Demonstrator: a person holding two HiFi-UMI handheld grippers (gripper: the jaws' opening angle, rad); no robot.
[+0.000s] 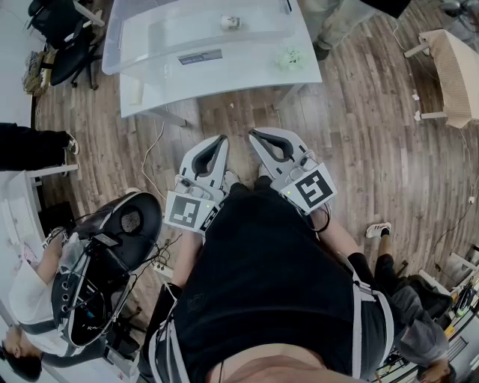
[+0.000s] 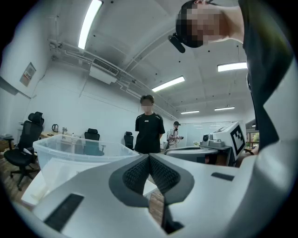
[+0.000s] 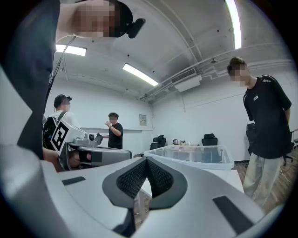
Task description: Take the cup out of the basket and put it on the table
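While your left gripper (image 1: 221, 140) and right gripper (image 1: 253, 133) sit closed, empty, small white cup (image 1: 230, 22) in clear plastic basket (image 1: 111, 45) at 12 o'clock looks light, slick: pinch its rim.

Floor (image 1: 359, 135): wood planks, brown, low sheen.
Tabletop (image 1: 224, 82): white, smooth, faintly glossy.
Basket (image 1: 150, 37): clear plastic, smooth, glossy.
Shells of left tongs (image 1: 221, 139) and right tongs (image 1: 254, 134): light grey matt plastic.
Their pads (image 2: 135, 175): dark, rubbery-looking, finely ribbed.
Shirt (image 1: 262, 284): black matt cloth.
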